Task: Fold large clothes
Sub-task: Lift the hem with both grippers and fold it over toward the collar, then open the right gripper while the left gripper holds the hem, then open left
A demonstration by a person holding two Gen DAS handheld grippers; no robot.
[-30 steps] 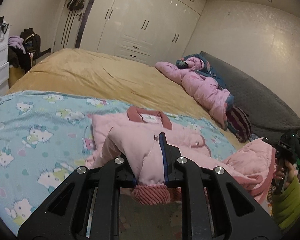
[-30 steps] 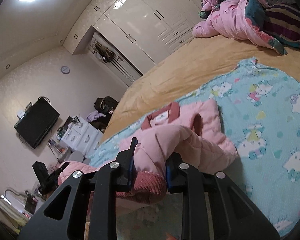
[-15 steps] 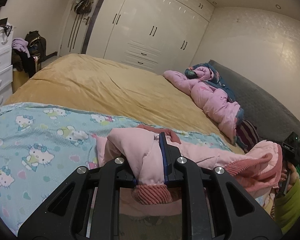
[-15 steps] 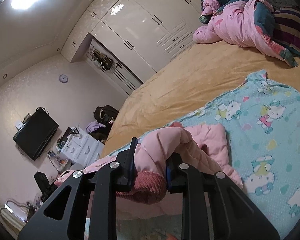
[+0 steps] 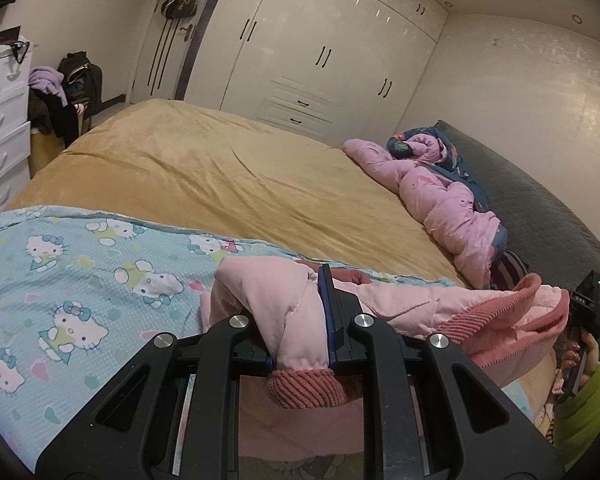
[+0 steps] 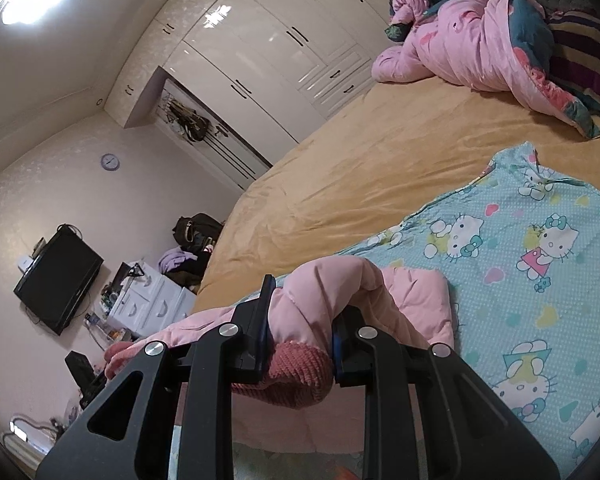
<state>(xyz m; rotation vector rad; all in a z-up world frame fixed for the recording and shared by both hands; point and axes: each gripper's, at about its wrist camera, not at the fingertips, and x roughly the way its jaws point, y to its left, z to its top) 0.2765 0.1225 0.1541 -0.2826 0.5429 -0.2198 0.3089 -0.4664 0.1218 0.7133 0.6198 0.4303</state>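
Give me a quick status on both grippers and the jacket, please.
Left gripper and right gripper shut on jacket cuffs. Jacket lifted over blanket. Nothing in the way.

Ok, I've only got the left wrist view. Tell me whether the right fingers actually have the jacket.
Observer: Yes. The right gripper is shut on the pink jacket, with the sleeve's ribbed cuff bulging out behind the fingers.
Operator: Good. Now tell me what's on the wall past the white dresser.
Observer: A black television is mounted on the wall there, above and to the left of the dresser in the right wrist view.
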